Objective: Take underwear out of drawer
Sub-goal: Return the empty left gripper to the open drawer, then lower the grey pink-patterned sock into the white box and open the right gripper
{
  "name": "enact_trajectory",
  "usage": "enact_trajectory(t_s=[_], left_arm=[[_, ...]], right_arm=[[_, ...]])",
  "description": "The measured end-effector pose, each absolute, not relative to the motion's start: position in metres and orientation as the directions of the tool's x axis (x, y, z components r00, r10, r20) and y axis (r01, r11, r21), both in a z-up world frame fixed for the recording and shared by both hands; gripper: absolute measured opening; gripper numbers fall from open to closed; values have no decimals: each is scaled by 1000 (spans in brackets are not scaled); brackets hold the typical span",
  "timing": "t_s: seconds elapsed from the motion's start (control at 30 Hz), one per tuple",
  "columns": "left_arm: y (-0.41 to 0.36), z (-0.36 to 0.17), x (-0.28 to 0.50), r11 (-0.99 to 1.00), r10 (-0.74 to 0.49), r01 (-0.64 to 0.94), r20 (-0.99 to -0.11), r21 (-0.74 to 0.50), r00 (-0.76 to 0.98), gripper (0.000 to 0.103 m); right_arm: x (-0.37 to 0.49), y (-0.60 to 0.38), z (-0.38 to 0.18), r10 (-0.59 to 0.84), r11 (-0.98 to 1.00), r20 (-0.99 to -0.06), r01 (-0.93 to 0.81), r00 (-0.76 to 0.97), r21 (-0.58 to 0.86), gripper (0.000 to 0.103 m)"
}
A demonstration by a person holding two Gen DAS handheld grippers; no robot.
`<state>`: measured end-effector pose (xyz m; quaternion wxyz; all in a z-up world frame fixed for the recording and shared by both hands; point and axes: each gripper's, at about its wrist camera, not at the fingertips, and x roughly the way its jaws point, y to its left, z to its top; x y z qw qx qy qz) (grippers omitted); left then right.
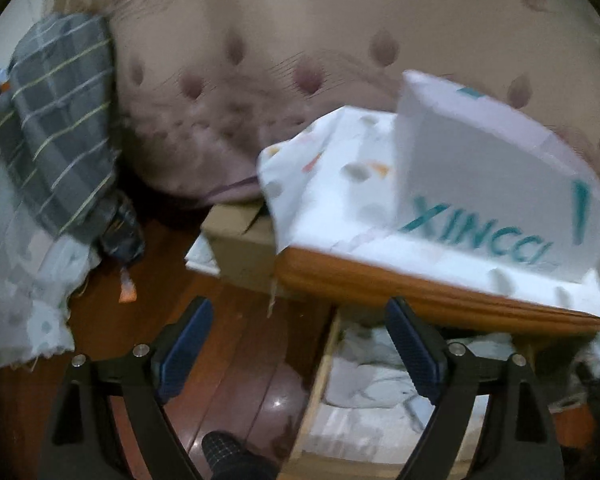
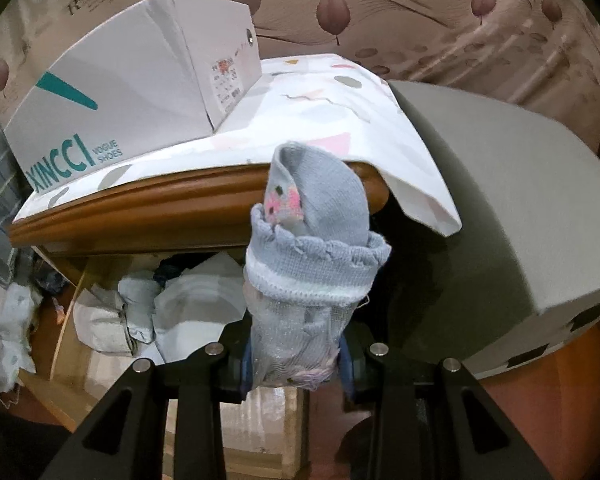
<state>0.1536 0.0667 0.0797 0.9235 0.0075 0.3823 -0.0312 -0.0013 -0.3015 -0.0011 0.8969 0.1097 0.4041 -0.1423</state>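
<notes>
Your left gripper (image 1: 300, 352) sits at the bottom centre of its frame, angled downward, jaws spread wide with nothing between the blue pads (image 1: 184, 352). Your right gripper (image 2: 296, 364), low in its frame, points downward, jaws clamped on a rolled knit bundle (image 2: 312, 264).

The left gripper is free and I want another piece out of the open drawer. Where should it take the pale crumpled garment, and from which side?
Grip the raised fold of the pale crumpled garment, where the bunched cloth stands up. Bring the open left gripper down from above and the front: the wooden tabletop overhangs the back of the drawer.
</notes>
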Motion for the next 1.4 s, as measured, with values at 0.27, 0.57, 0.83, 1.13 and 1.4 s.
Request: enact_trajectory(t_s=[0.27, 0.57, 0.83, 1.13, 1.4], left_arm=[[79, 42, 152, 998, 12, 37, -706, 53, 708, 86], [92, 40, 154, 991, 75, 22, -694, 130, 716, 89], [122, 25, 168, 999, 42, -45, -771, 18, 635, 88], [126, 21, 170, 998, -24, -29, -795, -52, 606, 88], [134, 16, 173, 995, -52, -40, -812, -92, 581, 88]], right_arm=[[4, -307, 70, -178, 950, -710, 308, 681, 58, 33], [54, -297, 189, -71, 985, -636, 154, 768, 76, 33], [140, -276, 205, -39, 996, -709, 88, 704, 32, 33], [213, -267, 166, -88, 995, -799, 83, 595, -47, 34], [227, -272, 141, -114, 992, -835, 106, 539, -67, 47]])
